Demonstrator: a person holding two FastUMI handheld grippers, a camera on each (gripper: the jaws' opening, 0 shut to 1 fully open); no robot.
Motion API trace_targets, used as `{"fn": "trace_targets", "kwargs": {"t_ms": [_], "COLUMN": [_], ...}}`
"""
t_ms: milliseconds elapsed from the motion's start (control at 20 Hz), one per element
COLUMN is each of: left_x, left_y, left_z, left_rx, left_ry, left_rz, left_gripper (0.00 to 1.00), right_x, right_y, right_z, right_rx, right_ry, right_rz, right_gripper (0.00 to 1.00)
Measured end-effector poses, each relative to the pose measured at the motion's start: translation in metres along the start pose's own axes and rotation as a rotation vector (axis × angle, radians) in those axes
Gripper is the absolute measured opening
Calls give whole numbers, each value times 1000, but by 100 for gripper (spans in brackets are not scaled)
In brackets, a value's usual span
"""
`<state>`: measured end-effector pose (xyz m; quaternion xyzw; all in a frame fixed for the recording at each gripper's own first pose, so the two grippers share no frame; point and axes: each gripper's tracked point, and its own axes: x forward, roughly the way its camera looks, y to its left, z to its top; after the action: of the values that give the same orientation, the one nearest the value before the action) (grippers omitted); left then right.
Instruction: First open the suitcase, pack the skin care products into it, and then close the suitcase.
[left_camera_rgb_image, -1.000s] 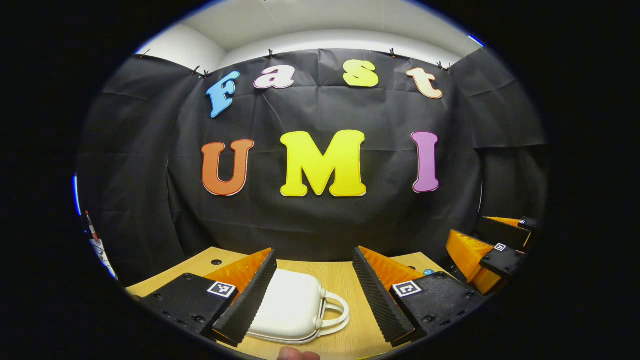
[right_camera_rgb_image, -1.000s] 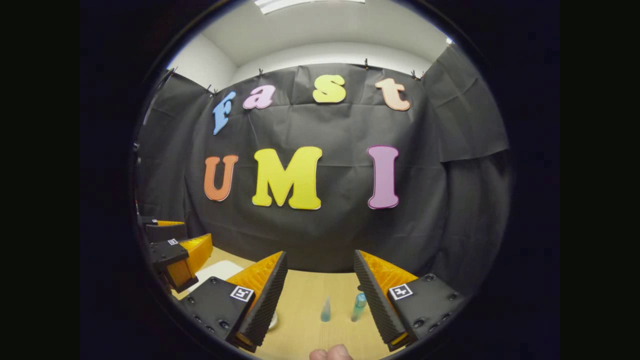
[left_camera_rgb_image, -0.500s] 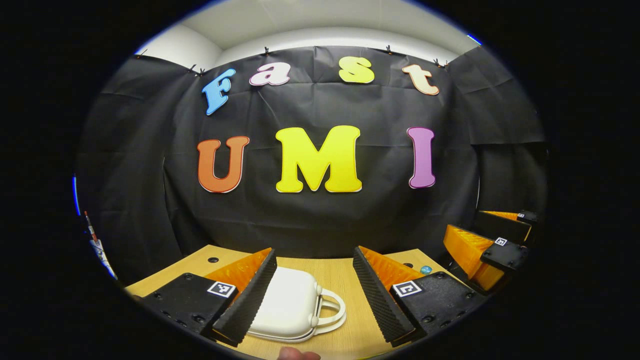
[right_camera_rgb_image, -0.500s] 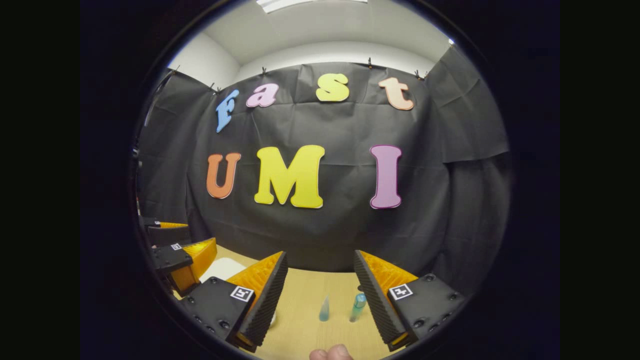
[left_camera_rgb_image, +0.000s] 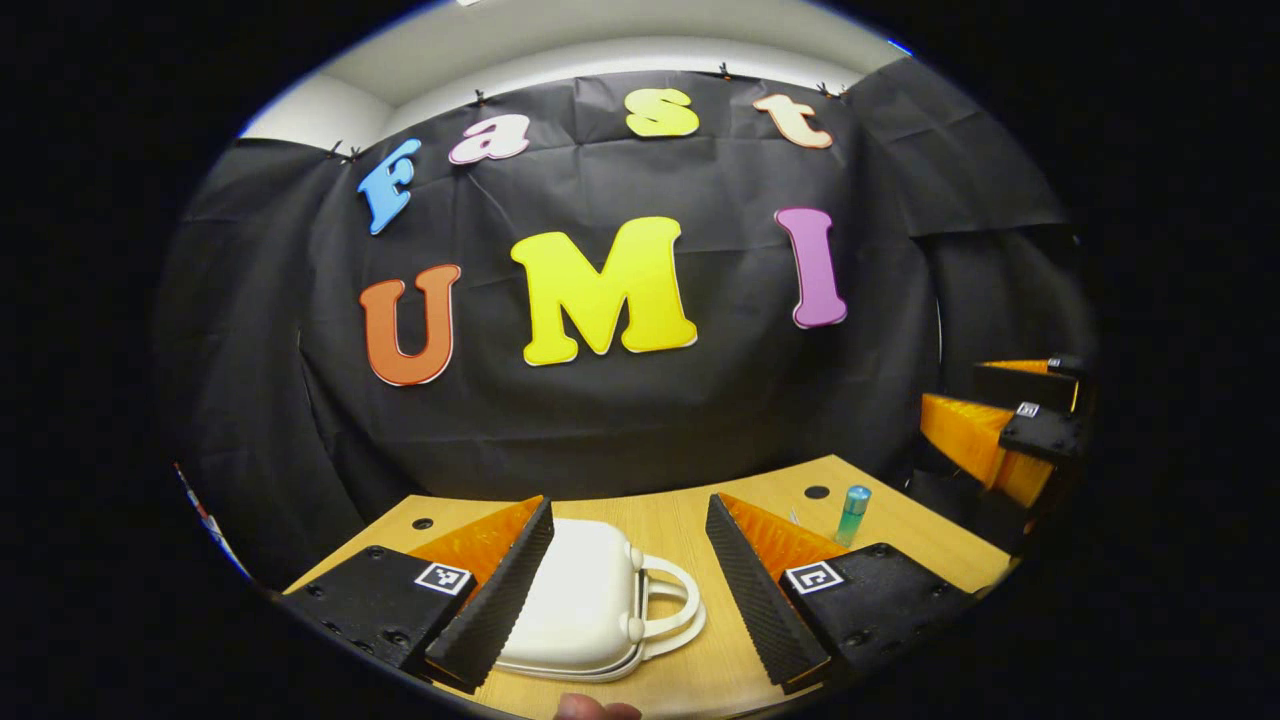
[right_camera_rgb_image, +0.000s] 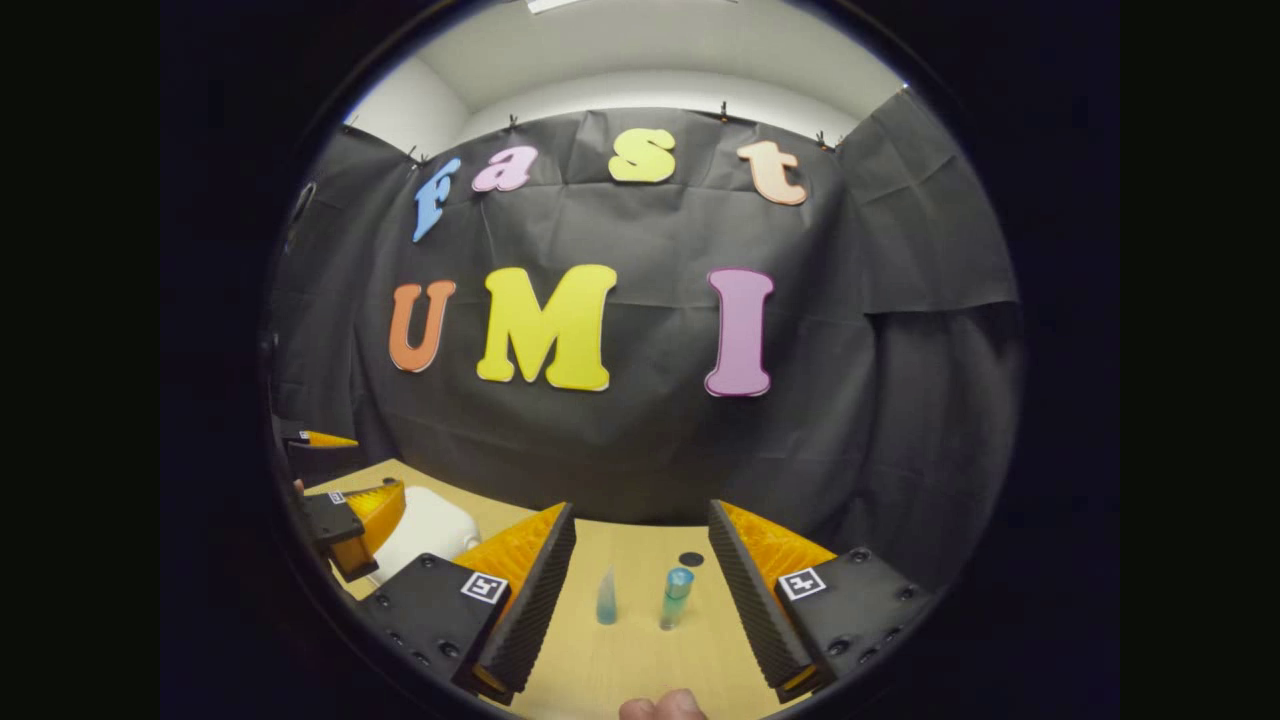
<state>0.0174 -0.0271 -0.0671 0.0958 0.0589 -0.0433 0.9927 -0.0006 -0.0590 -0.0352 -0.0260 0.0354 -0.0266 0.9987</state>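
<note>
The wooden surface (left_camera_rgb_image: 680, 520) stretches in front of the black cloth wall (left_camera_rgb_image: 600, 420) and carries everything else. Taking the suitcase as the landmark: the white suitcase (left_camera_rgb_image: 585, 600) lies flat and closed on the surface, its looped handle (left_camera_rgb_image: 672, 600) pointing away from the case body toward the side where the bottles stand. In the right gripper view the suitcase (right_camera_rgb_image: 425, 520) shows as a pale rounded shape at the far left of the surface.

The left gripper (left_camera_rgb_image: 628, 580) hangs just above the suitcase with its fingers spread wide; one finger overlaps the case's far edge, the other sits past the handle, and neither presses on it. The right gripper (right_camera_rgb_image: 640, 590) is well apart from the suitcase, fingers likewise spread wide and holding nothing, and it appears in the left gripper view at the right edge (left_camera_rgb_image: 1005, 430).

Two skin care items stand upright on the surface well apart from the suitcase, on its handle side. The taller teal bottle (right_camera_rgb_image: 675, 597) with a rounded cap shows in the left gripper view too (left_camera_rgb_image: 852, 513). Beside it, on the suitcase side, stands a smaller cone-shaped blue bottle (right_camera_rgb_image: 606, 598). A fingertip (right_camera_rgb_image: 660, 707) pokes in at the bottom edge.
</note>
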Motion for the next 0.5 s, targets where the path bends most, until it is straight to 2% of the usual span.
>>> {"fn": "trace_targets", "kwargs": {"t_ms": [300, 500], "left_x": [27, 46], "left_y": [-28, -32], "left_z": [-82, -116], "left_rx": [269, 449], "left_ry": [211, 303], "left_rz": [-88, -96], "left_gripper": [99, 99], "right_x": [-5, -2], "right_y": [-38, -57], "right_z": [-26, -39], "right_rx": [-16, -14], "right_ry": [66, 95], "right_rz": [-38, -53], "right_gripper": [79, 79]}}
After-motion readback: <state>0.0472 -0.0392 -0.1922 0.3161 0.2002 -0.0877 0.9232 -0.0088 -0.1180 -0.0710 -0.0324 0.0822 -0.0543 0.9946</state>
